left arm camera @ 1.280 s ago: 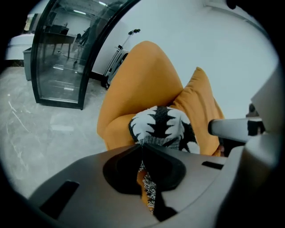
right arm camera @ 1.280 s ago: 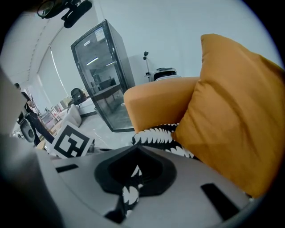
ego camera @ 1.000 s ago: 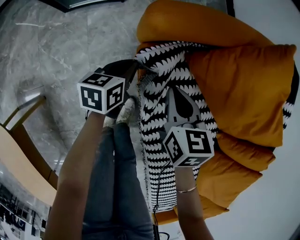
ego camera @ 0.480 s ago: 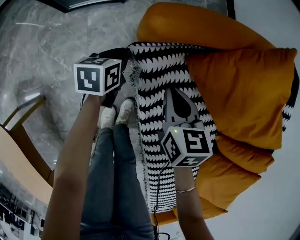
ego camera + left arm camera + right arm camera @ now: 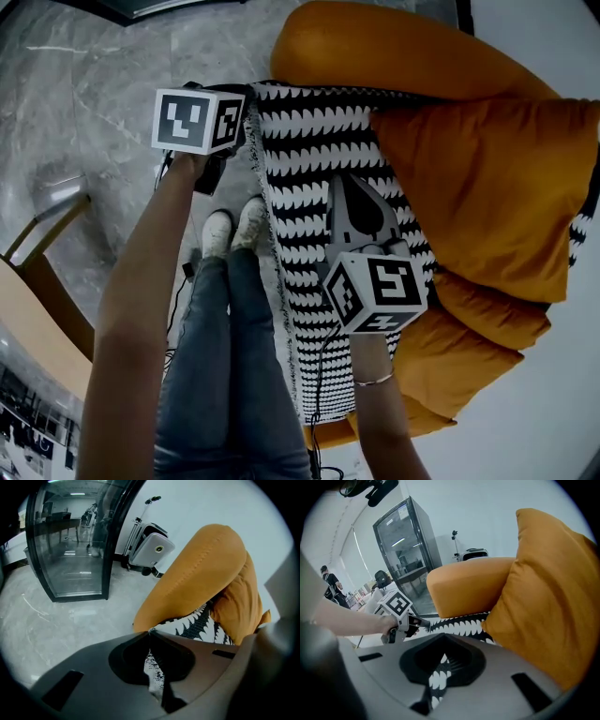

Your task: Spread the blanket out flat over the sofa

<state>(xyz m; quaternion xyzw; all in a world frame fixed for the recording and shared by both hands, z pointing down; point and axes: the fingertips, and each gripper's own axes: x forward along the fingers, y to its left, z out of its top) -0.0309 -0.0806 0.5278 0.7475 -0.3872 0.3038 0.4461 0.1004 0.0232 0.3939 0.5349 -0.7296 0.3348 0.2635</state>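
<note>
A person spreads a black-and-white patterned blanket (image 5: 314,141) over an orange sofa (image 5: 394,47), working a handheld gripper in each hand. In the head view the blanket lies along the seat from 12 o'clock down to 6 o'clock, with its long edge hanging over the front of the sofa toward the person's legs (image 5: 220,375).

The left gripper (image 5: 242,101), at about 11 o'clock, has its fingers (image 5: 117,677) closed on the blanket's far corner beside the armrest. The cloth is pinched in the narrow slit between them in the left gripper view. The right gripper (image 5: 352,187), near the centre of the frame, has its fingers (image 5: 497,677) clamped on a fold of the blanket on the seat, just in front of the big back cushion (image 5: 487,187).

The stretching step appears to be in hand. The far end looks taut and flat, while the near end at 6 o'clock looks narrower. The next move probably calls for setting the far corner down by the armrest. The grip would then shift toward 6 o'clock to draw the near end flat, without dragging the smoothed part off the seat.
</note>
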